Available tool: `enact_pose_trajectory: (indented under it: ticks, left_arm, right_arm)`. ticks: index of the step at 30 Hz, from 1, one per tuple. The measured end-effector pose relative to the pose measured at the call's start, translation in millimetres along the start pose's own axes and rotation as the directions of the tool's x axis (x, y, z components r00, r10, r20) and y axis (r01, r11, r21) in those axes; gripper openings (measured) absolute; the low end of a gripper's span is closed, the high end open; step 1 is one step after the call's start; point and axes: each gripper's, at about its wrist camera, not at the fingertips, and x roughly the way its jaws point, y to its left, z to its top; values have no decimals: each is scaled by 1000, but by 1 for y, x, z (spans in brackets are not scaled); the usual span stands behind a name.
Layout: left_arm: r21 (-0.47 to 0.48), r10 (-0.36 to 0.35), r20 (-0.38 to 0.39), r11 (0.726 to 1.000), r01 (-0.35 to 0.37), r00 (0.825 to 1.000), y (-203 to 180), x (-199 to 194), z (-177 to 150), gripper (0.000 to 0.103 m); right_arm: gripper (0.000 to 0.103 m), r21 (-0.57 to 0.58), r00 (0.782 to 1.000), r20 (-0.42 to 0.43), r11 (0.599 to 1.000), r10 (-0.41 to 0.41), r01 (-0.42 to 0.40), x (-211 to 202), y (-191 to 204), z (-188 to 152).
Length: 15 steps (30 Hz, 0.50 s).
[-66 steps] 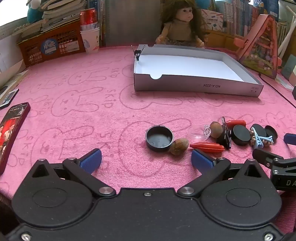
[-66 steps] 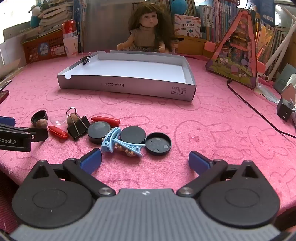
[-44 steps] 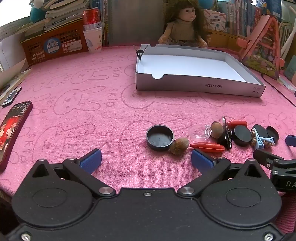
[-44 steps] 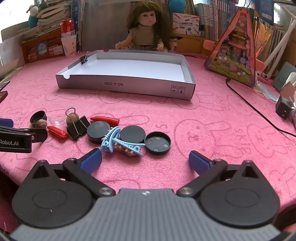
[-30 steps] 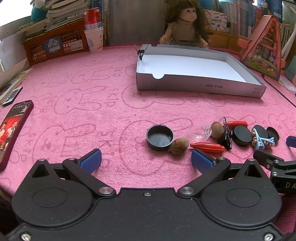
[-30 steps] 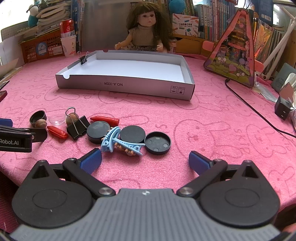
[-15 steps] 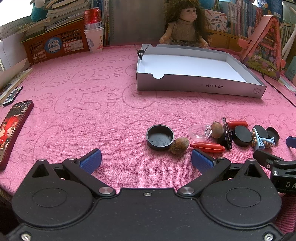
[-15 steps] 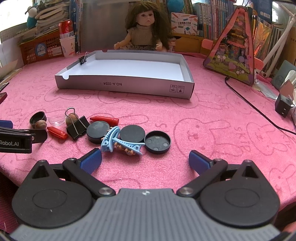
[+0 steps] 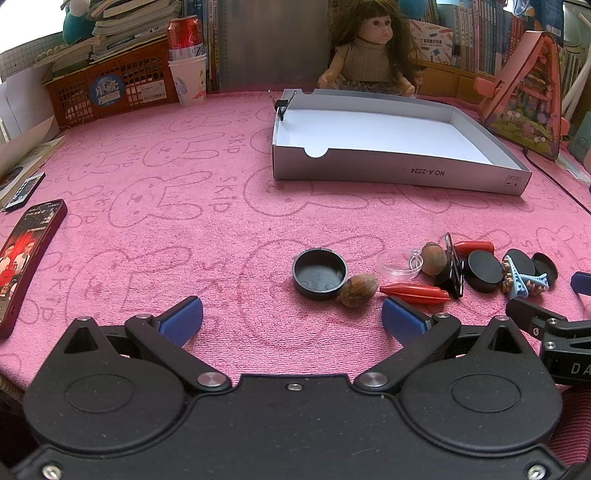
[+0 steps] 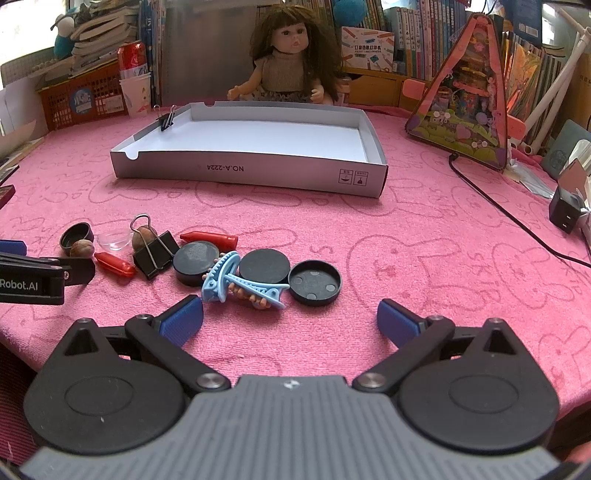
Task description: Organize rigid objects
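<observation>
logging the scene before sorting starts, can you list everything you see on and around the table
box: 1, grey outside, white inside, middle of table, empty but for a clip on its rim
binder clips: 2, black; one on the box rim, one in the pile
round caps: 4, black; three in the pile, one apart at its left end
nuts: 2, brown, left part of pile
red pieces: 2, pile
clear dish: 1, pile
hair clip: 1, light blue, front of pile
doll: 1, behind box
phone: 1, left table edge
can: 1, red, back left
left gripper: open, empty
right gripper: open, empty
</observation>
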Motion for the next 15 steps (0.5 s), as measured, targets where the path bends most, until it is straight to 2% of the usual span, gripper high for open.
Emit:
enact_pose_trajectory:
  ticks: [15]
  left_arm:
    - [0, 0, 2, 1000, 0, 1000, 0, 0, 0, 103]
  right_arm:
    - [103, 5, 1000, 11, 1000, -2, 2, -2, 1, -2]
